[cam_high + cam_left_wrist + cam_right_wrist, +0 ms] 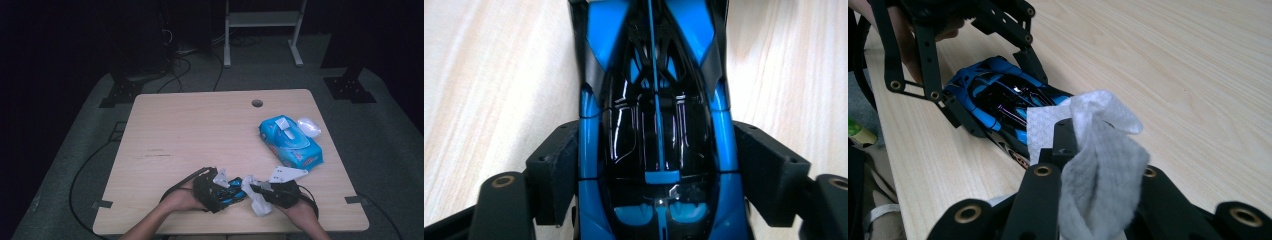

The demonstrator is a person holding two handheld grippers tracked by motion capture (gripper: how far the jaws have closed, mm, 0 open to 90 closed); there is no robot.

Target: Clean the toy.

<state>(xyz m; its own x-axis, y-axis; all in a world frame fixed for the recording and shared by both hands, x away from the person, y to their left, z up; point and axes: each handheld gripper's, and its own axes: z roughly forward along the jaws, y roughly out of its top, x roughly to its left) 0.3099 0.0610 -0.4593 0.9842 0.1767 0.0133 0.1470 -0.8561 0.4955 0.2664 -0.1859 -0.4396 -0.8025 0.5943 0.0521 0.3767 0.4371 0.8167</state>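
**High view: toy car wiped at the table's near edge**

Left gripper (216, 189) clasps the blue-and-black toy car (656, 135) by its sides on the table (200, 130). Right gripper (272, 192), clenched on a white wipe (1100, 170), presses it against the car's end.

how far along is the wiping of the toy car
Done: a wet wipe is out of the blue pack, pinched in the right tongs. In hand: the left tongs clamp the blue and black toy car by its sides, and the wipe's edge lies on one end of it. Left: wiping the remaining bodywork, which looks untouched.
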